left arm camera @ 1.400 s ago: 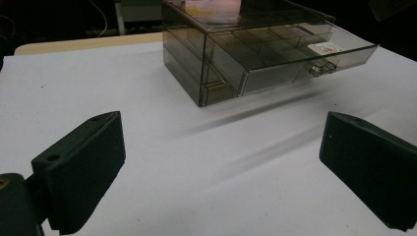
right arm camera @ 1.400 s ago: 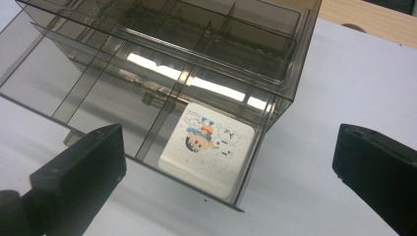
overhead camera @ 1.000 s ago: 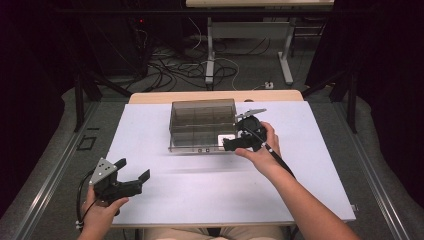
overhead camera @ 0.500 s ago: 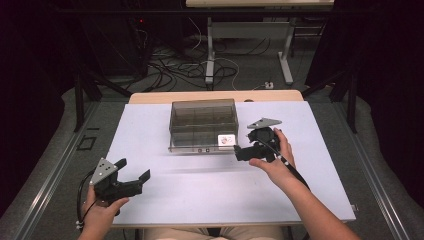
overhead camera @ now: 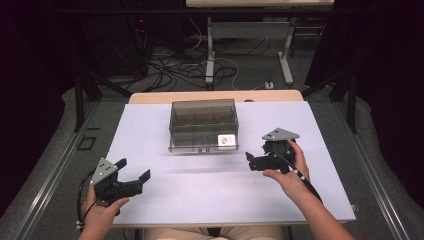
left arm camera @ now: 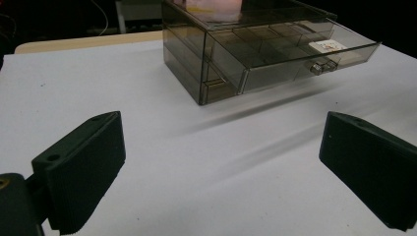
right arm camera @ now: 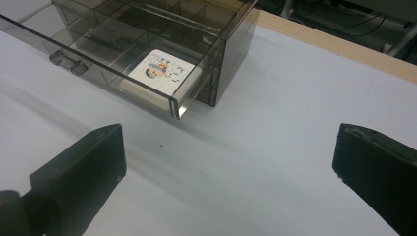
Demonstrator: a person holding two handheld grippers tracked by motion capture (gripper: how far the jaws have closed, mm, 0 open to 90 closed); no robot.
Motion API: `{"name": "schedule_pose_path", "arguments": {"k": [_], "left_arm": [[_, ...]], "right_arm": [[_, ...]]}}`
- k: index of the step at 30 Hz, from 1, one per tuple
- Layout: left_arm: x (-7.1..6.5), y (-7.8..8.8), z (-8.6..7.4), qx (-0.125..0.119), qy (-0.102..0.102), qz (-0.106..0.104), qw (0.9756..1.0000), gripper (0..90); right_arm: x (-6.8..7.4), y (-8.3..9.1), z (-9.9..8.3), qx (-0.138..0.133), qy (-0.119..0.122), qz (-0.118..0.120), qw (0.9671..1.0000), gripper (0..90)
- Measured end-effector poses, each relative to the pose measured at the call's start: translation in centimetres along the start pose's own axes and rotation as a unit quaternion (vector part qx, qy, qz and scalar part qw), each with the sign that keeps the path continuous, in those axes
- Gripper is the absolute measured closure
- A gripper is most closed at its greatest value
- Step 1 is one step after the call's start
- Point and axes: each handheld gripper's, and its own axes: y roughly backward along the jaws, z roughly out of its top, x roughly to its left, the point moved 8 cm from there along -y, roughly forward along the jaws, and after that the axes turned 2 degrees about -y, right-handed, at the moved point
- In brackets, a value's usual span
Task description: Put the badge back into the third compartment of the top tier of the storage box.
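White tabletop [overhead camera: 165, 200] w/ a smoky clear drawer box [overhead camera: 202, 114] near the far middle. Bottom drawer [right arm camera: 98, 64] is pulled out toward the person; a small card w/ a printed picture [right arm camera: 164, 71] lies flat in its right-end compartment. Twin knobs [right arm camera: 66, 63] sit mid-front of the drawer.

Right tool [overhead camera: 248, 161]: jaws spread wide, nothing held, hovering just right of the drawer's open corner, aimed at it. Left tool [overhead camera: 134, 171]: also released and empty, low near the front-left, well apart from the box.

Judging by this, next is prob. pushing the drawer shut. Risks: box looks light, so an off-centre shove at the corner could skew the drawer or slide the whole box back w/o the left tool bracing it. A jaw clipping the drawer rim could jam it.
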Motion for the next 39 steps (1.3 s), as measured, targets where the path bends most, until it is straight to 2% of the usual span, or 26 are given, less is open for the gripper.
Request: {"name": "schedule_pose_path", "arguments": {"k": [4, 7, 11, 16, 22, 31, 39], "left_arm": [[0.0, 0.0, 0.1, -0.005, 0.002, 0.002, 1.0, 3.8], [0.1, 0.1, 0.0, -0.001, 0.003, 0.001, 1.0, 3.8], [0.2, 0.1, 0.0, -0.001, 0.004, 0.001, 1.0, 3.8], [0.2, 0.1, 0.0, 0.001, 0.0, 0.002, 1.0, 3.8], [0.2, 0.0, -0.1, 0.001, 0.004, 0.002, 1.0, 3.8], [0.2, 0.0, -0.1, 0.002, 0.002, 0.002, 1.0, 3.9], [0.2, 0.0, -0.2, 0.003, 0.006, 0.002, 1.0, 3.9]], "right_arm": [[-0.4, 0.5, -0.7, -0.009, 0.001, -0.006, 0.9999, 0.0], [-0.9, 0.9, -1.4, -0.015, -0.003, -0.008, 0.9999, 0.0], [-1.9, 1.1, -2.4, -0.01, -0.001, -0.013, 0.9999, 0.0], [-3.4, 0.8, -3.7, -0.016, -0.017, -0.029, 0.9993, 0.0], [-4.8, 0.2, -5.6, -0.01, -0.041, -0.039, 0.9984, 0.0], [-5.8, -0.3, -7.7, -0.012, -0.071, -0.045, 0.9964, 0.1], [-6.9, -0.4, -8.6, -0.008, -0.091, -0.051, 0.9945, 0.6]]}}
